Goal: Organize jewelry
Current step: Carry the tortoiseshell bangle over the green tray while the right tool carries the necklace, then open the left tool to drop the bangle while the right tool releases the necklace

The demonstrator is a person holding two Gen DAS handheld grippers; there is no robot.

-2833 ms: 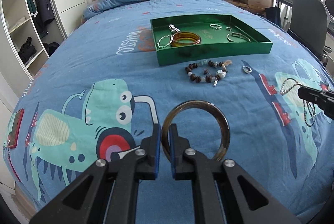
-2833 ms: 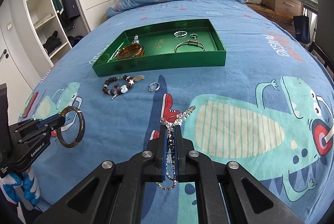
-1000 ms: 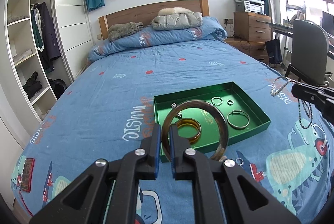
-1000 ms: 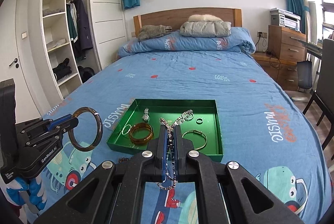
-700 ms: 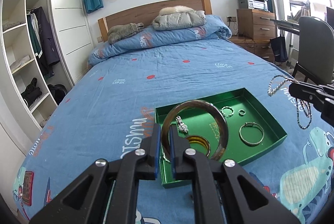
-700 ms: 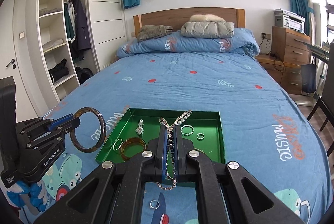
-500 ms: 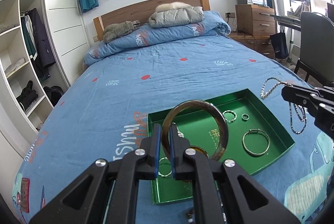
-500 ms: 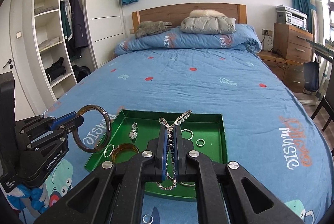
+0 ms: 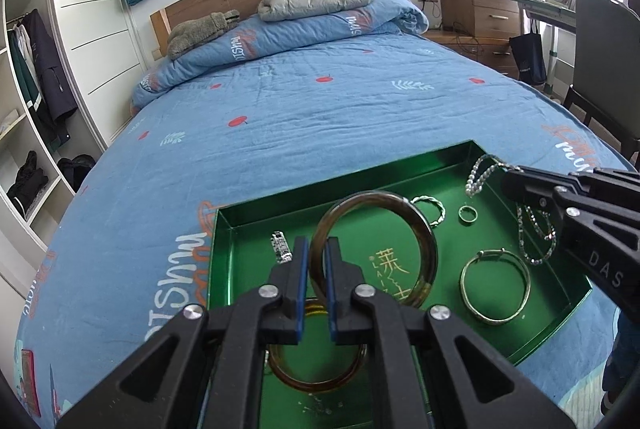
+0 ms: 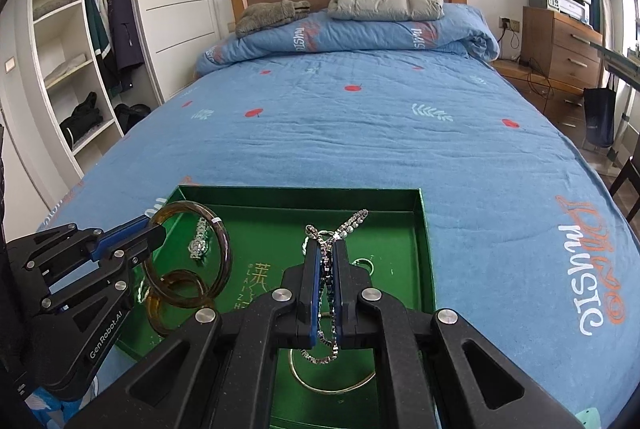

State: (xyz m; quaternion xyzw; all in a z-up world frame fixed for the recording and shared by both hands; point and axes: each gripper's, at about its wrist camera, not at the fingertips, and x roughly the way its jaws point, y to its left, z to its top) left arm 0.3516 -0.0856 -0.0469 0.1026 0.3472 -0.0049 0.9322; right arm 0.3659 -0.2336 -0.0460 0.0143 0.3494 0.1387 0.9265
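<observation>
My left gripper [image 9: 314, 249] is shut on a dark brown bangle [image 9: 424, 229], held upright over the green tray [image 9: 256, 221]. The same left gripper [image 10: 154, 231] and brown bangle [image 10: 224, 249] show at the left of the right wrist view. My right gripper [image 10: 326, 257] is shut on a silver chain necklace [image 10: 352, 219] that dangles over the tray [image 10: 296, 197]; it enters the left wrist view as the right gripper [image 9: 508, 185] with the necklace [image 9: 478, 175]. In the tray lie an amber bangle [image 9: 316, 377], a thin silver bangle [image 9: 496, 285], small rings [image 9: 467, 215] and a silver clasp piece [image 9: 281, 247].
The tray sits on a bed with a blue printed cover [image 9: 320, 117]. A folded duvet and clothes [image 9: 312, 1] lie at the headboard. Open wardrobe shelves [image 9: 24, 117] stand left, a wooden dresser [image 9: 480, 5] and a dark chair [image 9: 600, 69] right.
Both grippers have moved forward and down over the bed, so the green tray now lies right beneath them. The bangle and necklace stay gripped.
</observation>
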